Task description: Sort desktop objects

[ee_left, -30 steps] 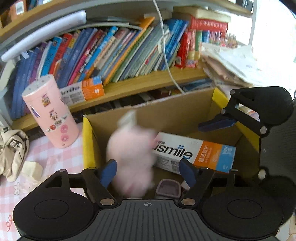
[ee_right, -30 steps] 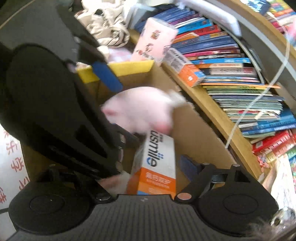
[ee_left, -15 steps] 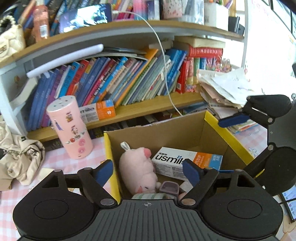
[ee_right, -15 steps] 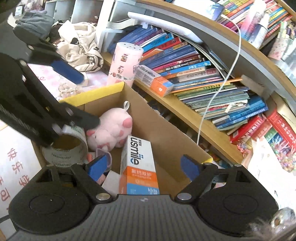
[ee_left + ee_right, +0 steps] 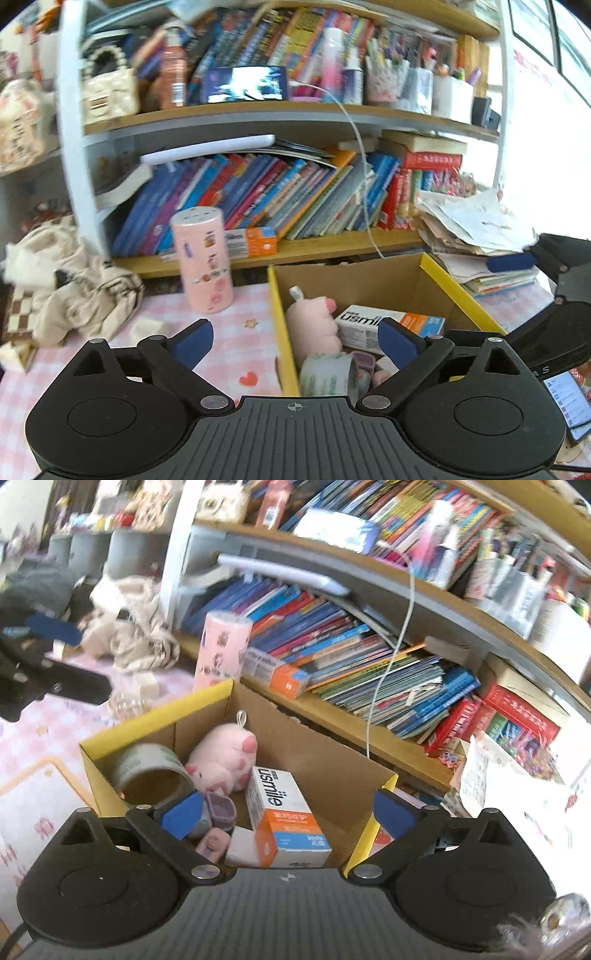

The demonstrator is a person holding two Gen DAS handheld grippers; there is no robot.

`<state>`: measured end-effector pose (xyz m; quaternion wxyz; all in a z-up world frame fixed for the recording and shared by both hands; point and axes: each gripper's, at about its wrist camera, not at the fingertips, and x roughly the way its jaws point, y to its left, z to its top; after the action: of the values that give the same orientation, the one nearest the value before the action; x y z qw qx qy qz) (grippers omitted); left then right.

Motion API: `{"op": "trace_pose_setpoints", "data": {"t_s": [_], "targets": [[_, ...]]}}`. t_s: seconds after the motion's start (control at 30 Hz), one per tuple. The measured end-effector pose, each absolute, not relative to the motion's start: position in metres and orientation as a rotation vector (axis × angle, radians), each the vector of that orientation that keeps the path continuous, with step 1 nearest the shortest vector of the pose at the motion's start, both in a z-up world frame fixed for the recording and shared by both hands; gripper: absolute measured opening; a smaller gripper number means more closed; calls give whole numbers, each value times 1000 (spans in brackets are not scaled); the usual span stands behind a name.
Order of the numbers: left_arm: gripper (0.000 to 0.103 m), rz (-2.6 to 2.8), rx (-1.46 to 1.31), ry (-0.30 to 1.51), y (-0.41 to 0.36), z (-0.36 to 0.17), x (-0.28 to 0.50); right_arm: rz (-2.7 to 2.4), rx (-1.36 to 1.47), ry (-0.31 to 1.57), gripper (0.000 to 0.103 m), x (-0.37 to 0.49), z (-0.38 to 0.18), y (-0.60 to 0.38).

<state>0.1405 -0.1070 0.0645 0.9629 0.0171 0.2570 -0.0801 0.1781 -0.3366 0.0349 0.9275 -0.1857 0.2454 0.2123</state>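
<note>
Above the cardboard box (image 5: 325,775), both grippers, left (image 5: 295,338) and right (image 5: 288,812), empty with jaws opening; next, best reach left for the pink canister (image 5: 205,264), approaching squarely.

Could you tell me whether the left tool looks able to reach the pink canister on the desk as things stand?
Probably yes: the left tool, its jaws opening and empty, faces the upright pink canister, with only bare checked tablecloth between.
</note>
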Motion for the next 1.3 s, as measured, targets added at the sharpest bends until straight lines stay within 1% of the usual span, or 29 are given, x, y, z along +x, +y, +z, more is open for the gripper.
{"op": "trace_pose_setpoints", "data": {"t_s": [0.23,0.47,0.93,1.3], "targets": [[98,-68,-48,525,-86,48,109,388,-243,527,100,147,26,-334],[98,-41,-87,575,-73,33,98,328,-118,608,100,120,12,-320],[99,-141,-44,594,-28,37,91,289,-155,628,100,83,15,-252],[99,-160,-32,609,26,34,90,315,-169,634,100,79,15,-187]]}}
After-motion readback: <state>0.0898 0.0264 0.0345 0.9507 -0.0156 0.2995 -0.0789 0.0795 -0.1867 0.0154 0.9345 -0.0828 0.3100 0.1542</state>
